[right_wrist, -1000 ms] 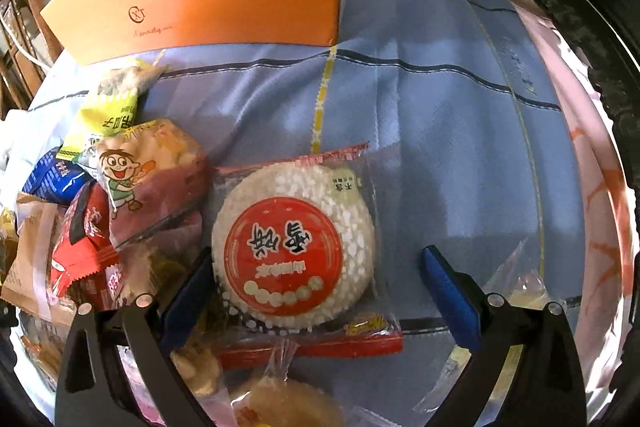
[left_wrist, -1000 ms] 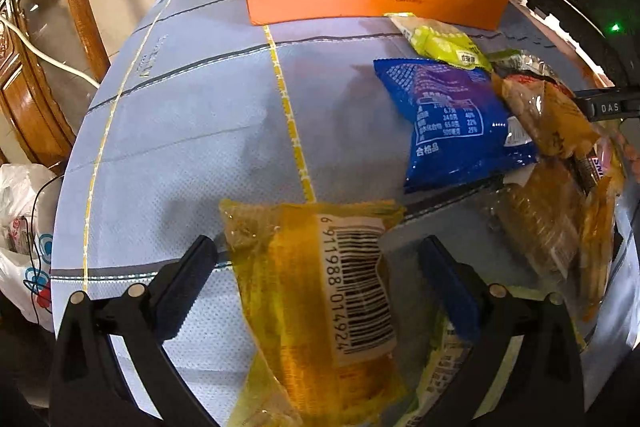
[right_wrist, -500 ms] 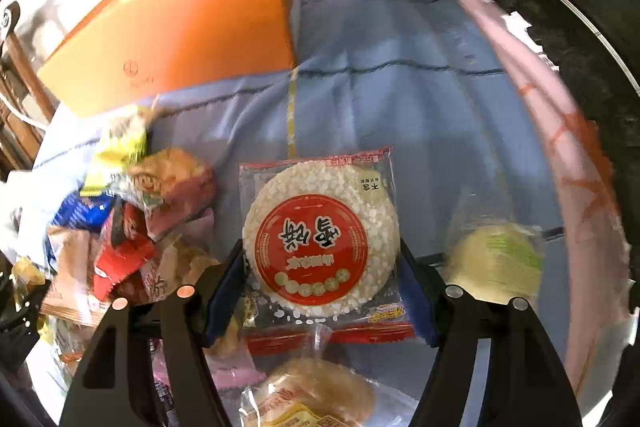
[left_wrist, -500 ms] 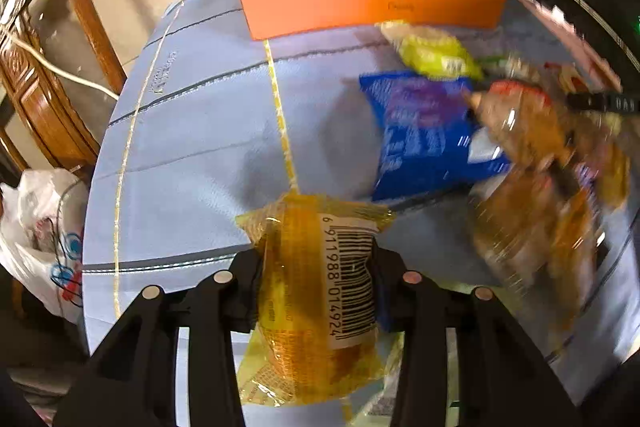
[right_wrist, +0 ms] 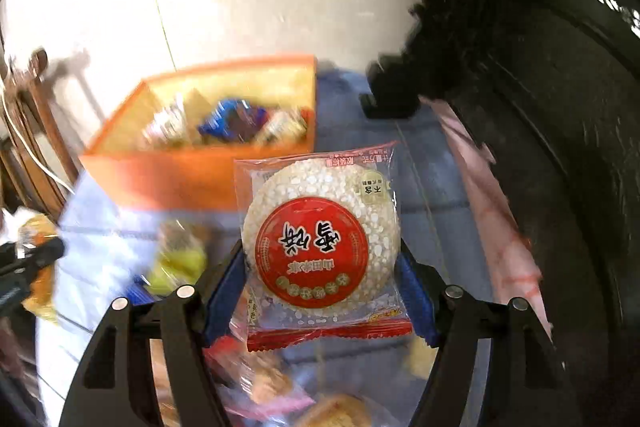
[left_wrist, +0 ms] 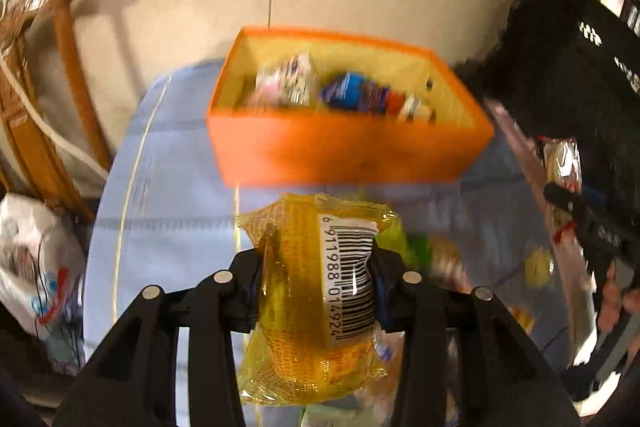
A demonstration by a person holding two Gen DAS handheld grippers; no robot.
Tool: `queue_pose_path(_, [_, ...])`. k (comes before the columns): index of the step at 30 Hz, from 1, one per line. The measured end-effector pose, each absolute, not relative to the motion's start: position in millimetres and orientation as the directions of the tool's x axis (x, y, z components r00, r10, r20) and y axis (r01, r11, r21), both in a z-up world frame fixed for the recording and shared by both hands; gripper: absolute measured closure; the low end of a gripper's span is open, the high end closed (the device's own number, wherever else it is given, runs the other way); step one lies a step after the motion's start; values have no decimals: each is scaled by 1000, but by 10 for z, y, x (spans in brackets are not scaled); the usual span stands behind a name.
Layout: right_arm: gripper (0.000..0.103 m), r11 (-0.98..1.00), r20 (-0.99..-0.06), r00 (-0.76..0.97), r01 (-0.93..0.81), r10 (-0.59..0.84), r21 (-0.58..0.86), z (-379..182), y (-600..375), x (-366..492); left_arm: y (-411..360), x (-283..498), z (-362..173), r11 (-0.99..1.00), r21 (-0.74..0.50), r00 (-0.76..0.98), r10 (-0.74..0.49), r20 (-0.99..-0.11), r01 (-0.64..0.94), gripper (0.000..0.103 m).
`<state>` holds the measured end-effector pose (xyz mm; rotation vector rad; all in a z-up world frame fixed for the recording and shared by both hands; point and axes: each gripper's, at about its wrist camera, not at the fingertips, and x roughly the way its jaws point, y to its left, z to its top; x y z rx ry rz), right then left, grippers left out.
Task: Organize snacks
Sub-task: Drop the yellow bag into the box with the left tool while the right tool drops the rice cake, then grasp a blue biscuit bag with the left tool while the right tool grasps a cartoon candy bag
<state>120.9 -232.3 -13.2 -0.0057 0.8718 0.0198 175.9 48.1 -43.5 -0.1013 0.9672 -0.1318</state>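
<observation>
Both tools point steeply down at the worktop (left_wrist: 168, 155) from above it, each with a snack between its fingers. The left tool (left_wrist: 316, 291) is clenched on a yellow packet (left_wrist: 304, 291): its two pads press into the sides of the wrapper, which pinches in at the waist there. The packet stands lengthwise between the fingers, clear of the blue cloth, with a white barcode label running down its right side and its crimped ends sticking out above and below the grip.

The right tool (right_wrist: 320, 291) grips a round rice cracker (right_wrist: 320, 247) in a clear wrapper, with blue pads against both edges of the disc. The cracker is white and knobbly, with a large red circular label that reads upside down, and a red sealed strip along the wrapper's lower end.

Ahead of both tools stands an open orange box (left_wrist: 348, 155) on the far part of the worktop. Several packets already lie inside it; they are blurred, so only blue, white and pink colours can be made out. More loose snacks (right_wrist: 180, 259) lie on the cloth under the tools, probably a small heap.
</observation>
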Motion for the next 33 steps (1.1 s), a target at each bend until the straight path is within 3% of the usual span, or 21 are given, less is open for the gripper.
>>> queue_pose_path(7, [32,996,-700,708,-78,91,51,435,-1886,1806,343,2626,82,999,-32,633,-43,-773,29,63])
queue_pose_path(12, [32,991,-724,677,-73,131,111,479,-1733,2412,409,3090,165,998,-60,620,-47,-784,-1,63])
queue_pose_path(16, [32,997,-711,702,-73,43,-12,467,-1580,2578,407,3236,170,999,-47,612,-39,-790,2,63])
queue_pose_path(18, [32,996,-721,689,-83,67,13,444,-1578,2673,439,3257,150,998,-70,607,-53,-793,-5,63])
queue_pose_path(19, [31,996,-734,675,-89,73,18,428,-1572,2719,462,3261,137,996,-92,605,-65,-793,-14,51])
queue_pose_path(20, [28,997,-740,671,-77,39,-17,393,-1552,2740,489,3250,122,993,-117,612,-75,-787,-29,34])
queue_pose_path(21, [7,997,-735,678,-70,17,-42,390,-1551,2746,508,3235,109,990,-129,619,-68,-782,-54,7])
queue_pose_path(25, [4,997,-725,689,-42,-16,-62,379,-1600,2708,534,3232,25,983,-171,614,-96,-783,-66,4])
queue_pose_path(33, [4,996,-759,650,-84,42,-17,356,-1630,2504,469,3006,37,998,-58,636,-25,-771,-30,4])
